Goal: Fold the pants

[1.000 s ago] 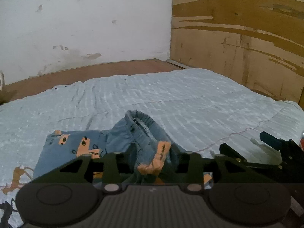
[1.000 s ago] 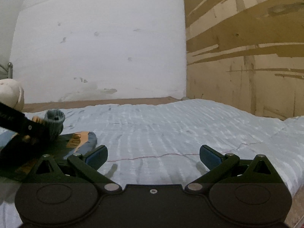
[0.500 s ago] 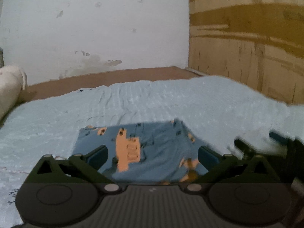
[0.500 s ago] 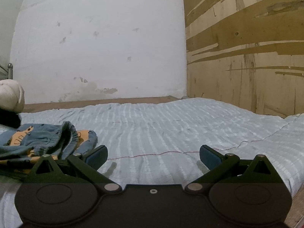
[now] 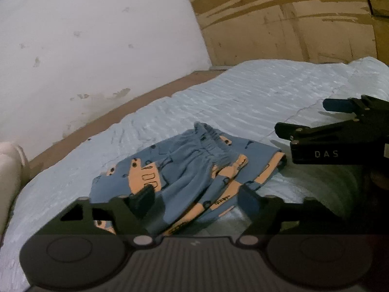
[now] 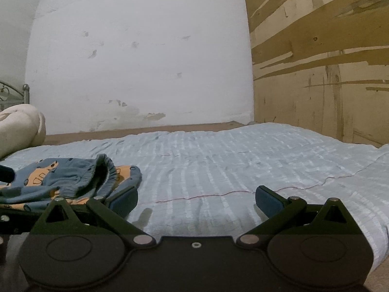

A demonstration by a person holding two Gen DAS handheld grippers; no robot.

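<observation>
A: Where are the pants rn?

B: Small blue pants with an orange vehicle print point(image 5: 187, 170), folded into a rough bundle, lying on the pale blue ribbed bedspread point(image 5: 243, 102). Gathered elastic waistband is on top, pointing away from the left cam. In the right cam they sit at far left point(image 6: 73, 177), waistband hem curled up into an open loop.

A: Left gripper?

B: Black left gripper point(image 5: 197, 198) is low over the near edge of the pants, jaws partway apart and just been closing in. Fabric lies between the fingers, but the pads aren't pressing it afaict, so nothing held. View's tilted, a bit blurry.

A: Right one?

B: Black right gripper w/ dark blue pads point(image 6: 195, 200) has its jaws wide apart, only bare bedspread between them. Its left finger is just beside the pants' edge; can't tell if it touches. From the left cam the same tool shows at the right edge point(image 5: 323, 119), "DAS" printed on its body.

A: Anything else around?

B: Cream rolled blanket or pillow point(image 6: 19, 126) at far left, scuffed white wall point(image 6: 141, 60) behind, worn plywood panel point(image 6: 321, 73) on the right. A thin red thread point(image 6: 218, 194) runs across the bedspread.
</observation>
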